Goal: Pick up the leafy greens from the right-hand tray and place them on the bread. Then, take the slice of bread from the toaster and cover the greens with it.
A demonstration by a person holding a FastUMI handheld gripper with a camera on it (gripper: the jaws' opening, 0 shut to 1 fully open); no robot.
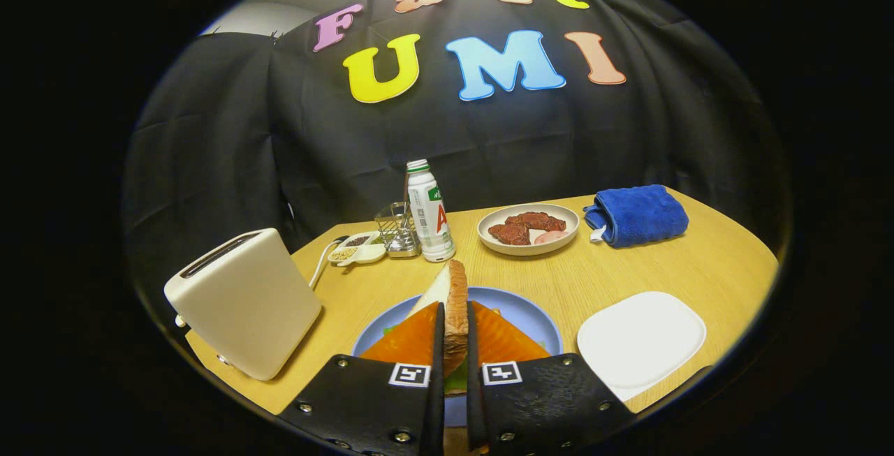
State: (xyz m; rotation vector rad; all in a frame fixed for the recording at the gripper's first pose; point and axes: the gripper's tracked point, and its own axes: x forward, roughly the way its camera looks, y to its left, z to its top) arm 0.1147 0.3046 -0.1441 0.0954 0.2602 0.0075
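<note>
Bread slice clamped upright in tool.

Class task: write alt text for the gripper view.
The gripper holds a bread slice upright between its fingers, above greens on a blue plate. A toaster stands left, an empty white tray right.

Sitting around the one toaster on the worktop: two plates, one white tray, one bottle, one towel.
</note>
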